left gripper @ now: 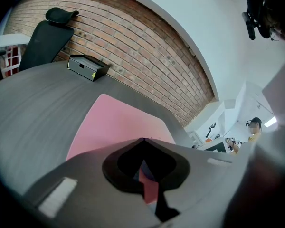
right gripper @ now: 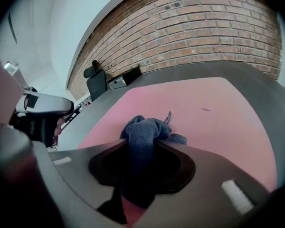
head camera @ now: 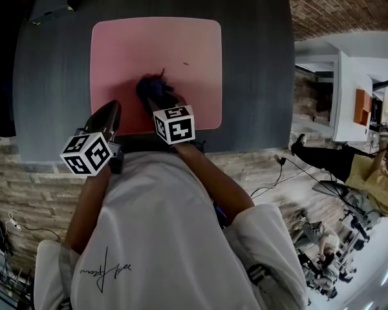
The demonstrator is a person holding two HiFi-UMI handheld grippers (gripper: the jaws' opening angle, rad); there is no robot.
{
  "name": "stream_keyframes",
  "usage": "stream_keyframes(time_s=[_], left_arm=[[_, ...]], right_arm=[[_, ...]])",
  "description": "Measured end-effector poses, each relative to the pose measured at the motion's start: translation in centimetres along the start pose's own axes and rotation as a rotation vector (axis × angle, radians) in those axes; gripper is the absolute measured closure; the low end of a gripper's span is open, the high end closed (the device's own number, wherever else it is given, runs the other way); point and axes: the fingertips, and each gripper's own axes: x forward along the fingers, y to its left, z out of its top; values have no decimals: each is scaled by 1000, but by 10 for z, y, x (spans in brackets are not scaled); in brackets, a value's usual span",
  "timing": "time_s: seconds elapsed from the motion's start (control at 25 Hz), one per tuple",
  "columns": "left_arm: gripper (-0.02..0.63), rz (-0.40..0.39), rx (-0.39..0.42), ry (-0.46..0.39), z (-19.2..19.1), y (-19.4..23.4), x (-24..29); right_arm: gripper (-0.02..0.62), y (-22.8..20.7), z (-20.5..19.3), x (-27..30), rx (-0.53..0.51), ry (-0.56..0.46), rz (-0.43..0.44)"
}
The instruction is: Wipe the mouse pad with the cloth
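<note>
Pink mouse pad (head camera: 155, 50) lay on the grey table (head camera: 52, 76) in the head view, with the blue cloth (head camera: 152, 88) on its near half. In its own view the left gripper (left gripper: 142, 140) had jaws pressed together on nothing (idle at the pad's edge). The right gripper (right gripper: 143, 137), seen in its view, clamped the cloth. Wiping seemed under way, and the next move called for a pressed sweep across.

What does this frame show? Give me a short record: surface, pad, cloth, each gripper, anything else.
surface: dark grey table
pad: pink mouse pad, lying flat on the table
cloth: blue cloth, bunched, on the near part of the pad
right gripper: shut on the cloth
left gripper: shut, nothing between its jaws, over the pad's near left corner
other: black box at the table's far left corner
</note>
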Motion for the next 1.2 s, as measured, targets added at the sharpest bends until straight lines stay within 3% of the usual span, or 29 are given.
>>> stream_keyframes(time_s=[0.8, 1.2], left_arm=[[595, -2, -8, -57, 16, -7, -7], [595, -33, 29, -69, 28, -19, -1]], right_arm=[[457, 62, 6, 32, -117, 38, 135], [457, 64, 6, 11, -92, 28, 159]])
